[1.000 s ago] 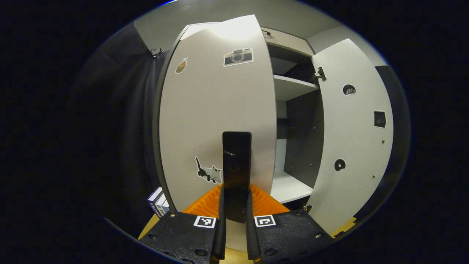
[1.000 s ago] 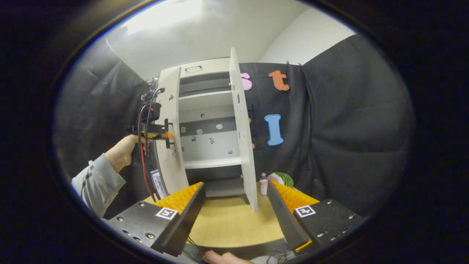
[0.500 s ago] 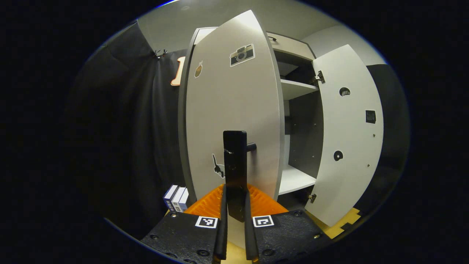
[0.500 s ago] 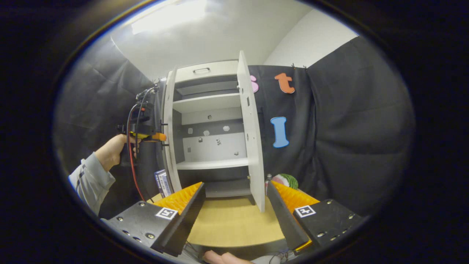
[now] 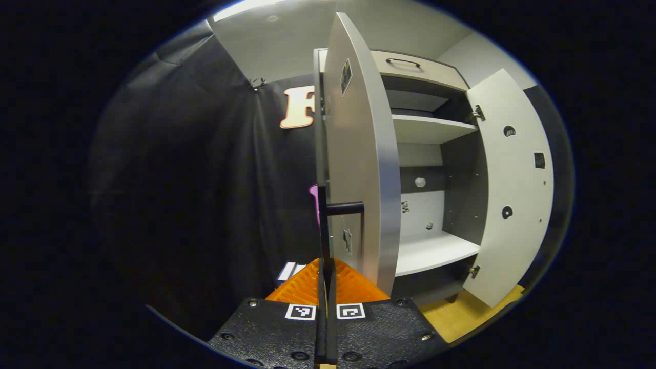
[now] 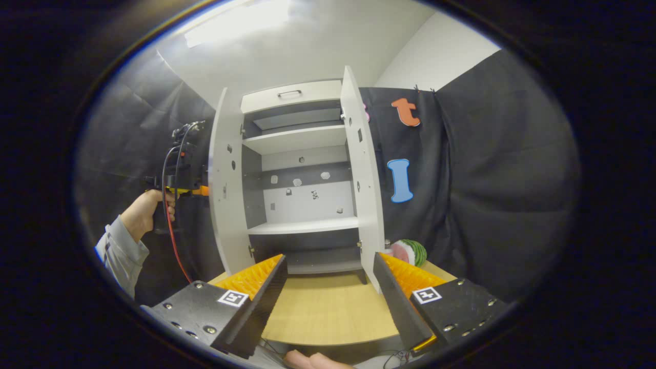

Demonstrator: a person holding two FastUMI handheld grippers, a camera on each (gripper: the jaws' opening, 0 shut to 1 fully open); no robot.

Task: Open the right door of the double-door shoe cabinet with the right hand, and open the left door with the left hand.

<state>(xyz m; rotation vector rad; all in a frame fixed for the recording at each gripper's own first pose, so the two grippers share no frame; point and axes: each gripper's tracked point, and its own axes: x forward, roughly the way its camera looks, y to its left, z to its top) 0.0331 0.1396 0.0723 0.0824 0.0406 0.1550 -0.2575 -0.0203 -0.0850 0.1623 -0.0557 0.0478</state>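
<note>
left gripper (image 5: 326, 287) clamped on stiff handle (image 5: 344, 208), swinging light left door (image 5: 359, 169) on hinges. right gripper (image 6: 328, 287) held wide, empty, right door (image 6: 365, 184) open.

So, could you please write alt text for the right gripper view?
A white shoe cabinet stands with both doors open, its shelves bare. The open right gripper hovers over a wooden table, while the left gripper is at the left door.

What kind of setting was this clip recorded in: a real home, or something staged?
Most likely a staged recording booth, not a lived-in home. Black cloth hangs as the wall behind and beside the shoe cabinet, which stands on a wooden tabletop with its shelves bare. A person's hand holds the left hand-held gripper.
</note>
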